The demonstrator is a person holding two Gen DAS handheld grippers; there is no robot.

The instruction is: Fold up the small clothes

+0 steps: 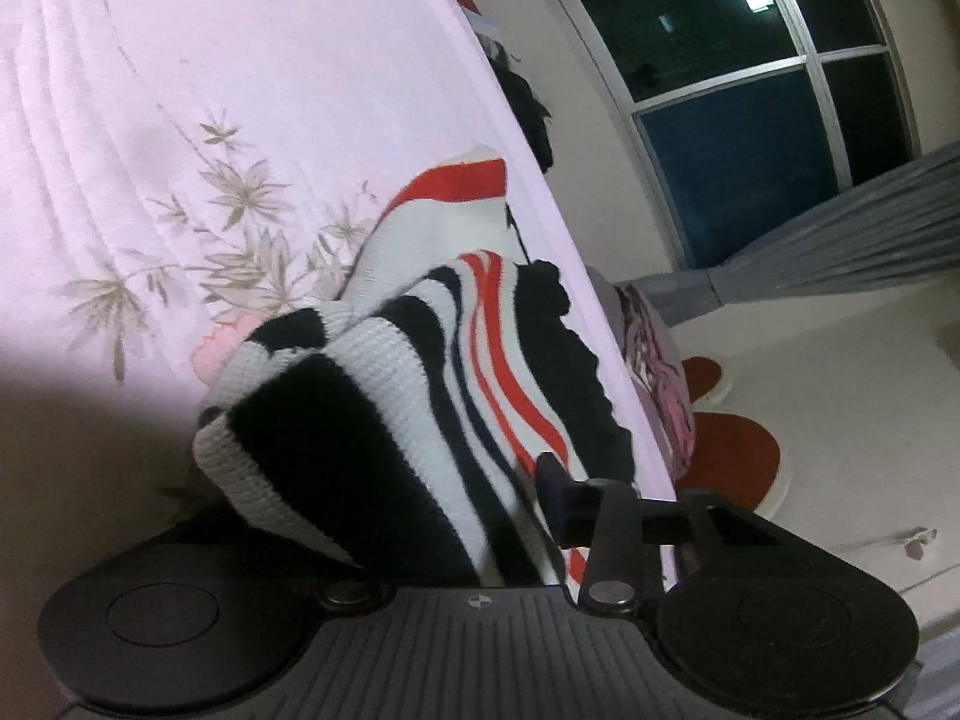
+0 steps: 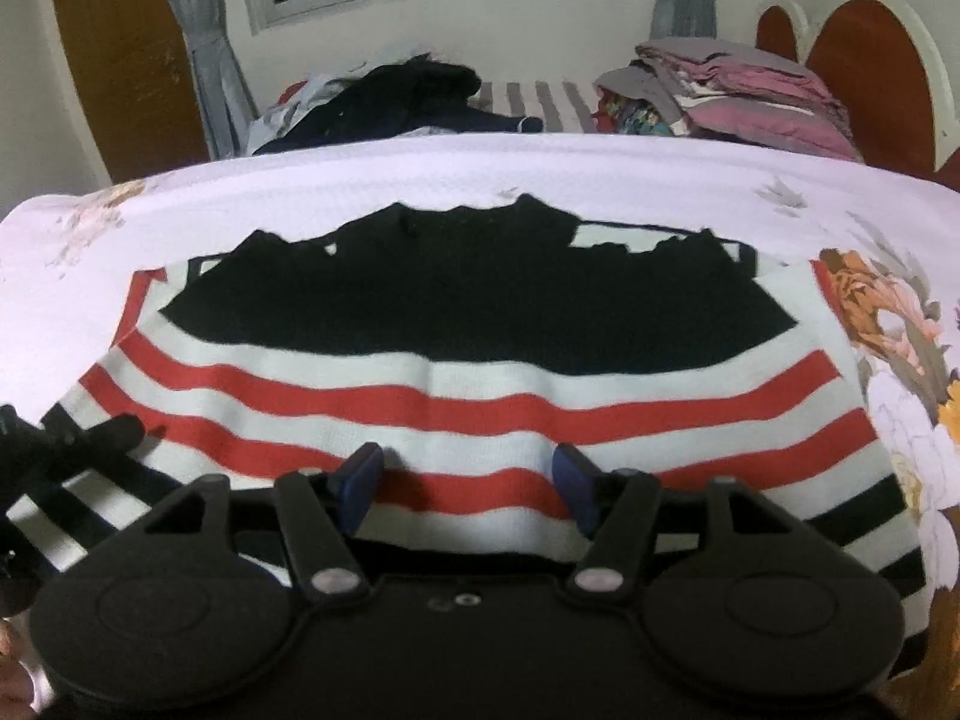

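Observation:
A knitted sweater (image 2: 480, 372) with red, white and black stripes and a black upper part lies flat on the pink floral bedsheet (image 2: 540, 168). My right gripper (image 2: 465, 480) stands open over its near hem, blue pads (image 2: 360, 474) apart with a red stripe between them. My left gripper (image 2: 90, 438) sits at the sweater's left edge. In the left wrist view a raised, bunched fold of the sweater (image 1: 372, 420) fills the left gripper (image 1: 444, 480). One finger (image 1: 552, 480) shows against the cloth and the other is hidden under it.
At the bed's far side lie a heap of dark clothes (image 2: 408, 96) and a folded stack of pink and grey fabric (image 2: 750, 90). A red-brown headboard (image 2: 864, 60) stands at the right, a wooden door (image 2: 108, 60) at the left, a window with grey curtains behind.

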